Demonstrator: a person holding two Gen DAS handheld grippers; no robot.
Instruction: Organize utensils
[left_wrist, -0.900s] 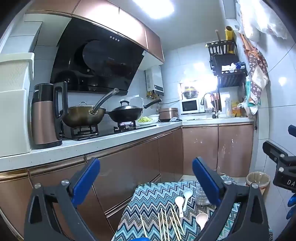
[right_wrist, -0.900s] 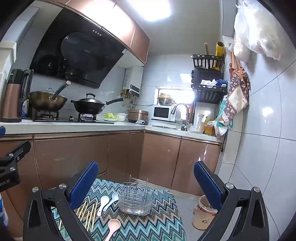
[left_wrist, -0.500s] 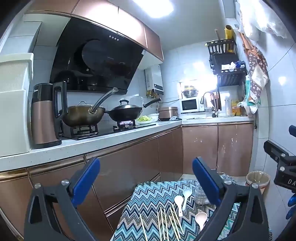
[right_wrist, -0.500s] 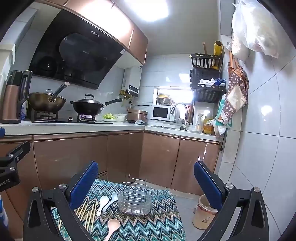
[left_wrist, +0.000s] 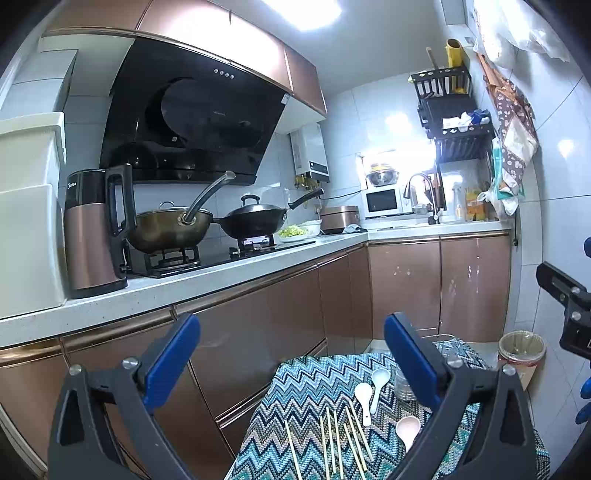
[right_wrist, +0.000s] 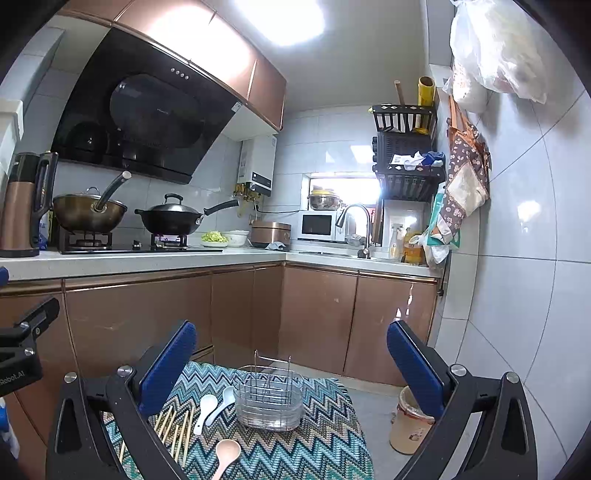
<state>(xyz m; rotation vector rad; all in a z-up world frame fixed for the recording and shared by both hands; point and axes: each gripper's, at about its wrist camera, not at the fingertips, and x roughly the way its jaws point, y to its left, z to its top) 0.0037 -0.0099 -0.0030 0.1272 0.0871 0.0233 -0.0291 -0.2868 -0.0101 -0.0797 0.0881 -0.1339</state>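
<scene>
- A zigzag-patterned tabletop (right_wrist: 325, 435) is carrying all the utensils.
- The left claw (left_wrist: 291, 350) and right claw (right_wrist: 291, 354) are hovering level above it, jaws spread wide, gripping nothing.
- A wire utensil basket (right_wrist: 269, 402) is standing upright.
- Chopsticks (right_wrist: 177, 432) are lying loose, left of it.
- Two white spoons (right_wrist: 212, 406) are lying between them; a pink spoon (right_wrist: 227, 454) is lying nearer.

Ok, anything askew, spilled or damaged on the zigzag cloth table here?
Nothing spilled or visibly damaged. The chopsticks lie loose and fanned out, not bundled, and three spoons lie scattered beside the wire utensil holder, which stands upright and looks empty. That fits a sorting task not yet begun.
</scene>
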